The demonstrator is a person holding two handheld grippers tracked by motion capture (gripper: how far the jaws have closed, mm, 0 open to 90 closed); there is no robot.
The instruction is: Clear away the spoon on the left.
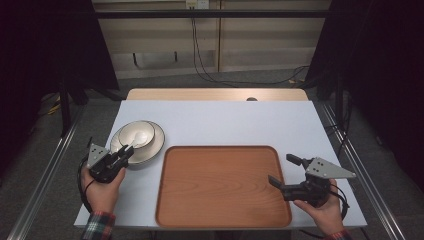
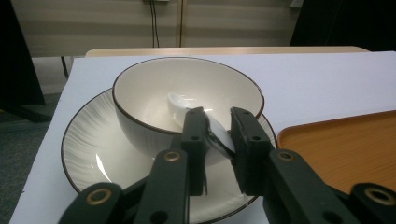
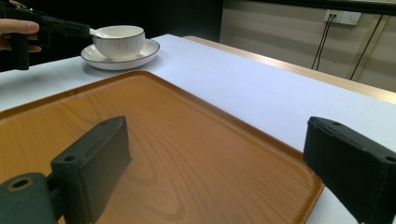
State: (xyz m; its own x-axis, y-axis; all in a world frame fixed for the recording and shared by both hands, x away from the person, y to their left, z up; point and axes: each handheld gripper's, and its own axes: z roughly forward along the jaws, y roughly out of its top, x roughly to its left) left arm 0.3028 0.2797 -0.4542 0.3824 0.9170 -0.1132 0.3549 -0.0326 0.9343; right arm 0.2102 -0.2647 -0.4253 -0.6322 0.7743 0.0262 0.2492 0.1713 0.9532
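Fingers (image 2: 194, 133) of left gripper (image 2: 217, 128) pinching white spoon (image 2: 187, 108) handle, bowl (image 2: 140, 100) unlabelled

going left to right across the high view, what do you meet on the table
left gripper with its fingers shut on a white spoon handle → cream bowl on a ribbed plate → brown wooden tray → right gripper, open

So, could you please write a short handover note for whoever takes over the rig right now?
Left gripper: jaws closed on the handle of the white spoon, which lies in the bowl.
Right gripper: jaws open, holding nothing, over the right edge of the wooden tray.
The bowl sits on the plate, left of the tray.
Done: spoon gripped.
Left: probably lift the spoon out; nothing is on the tray yet.
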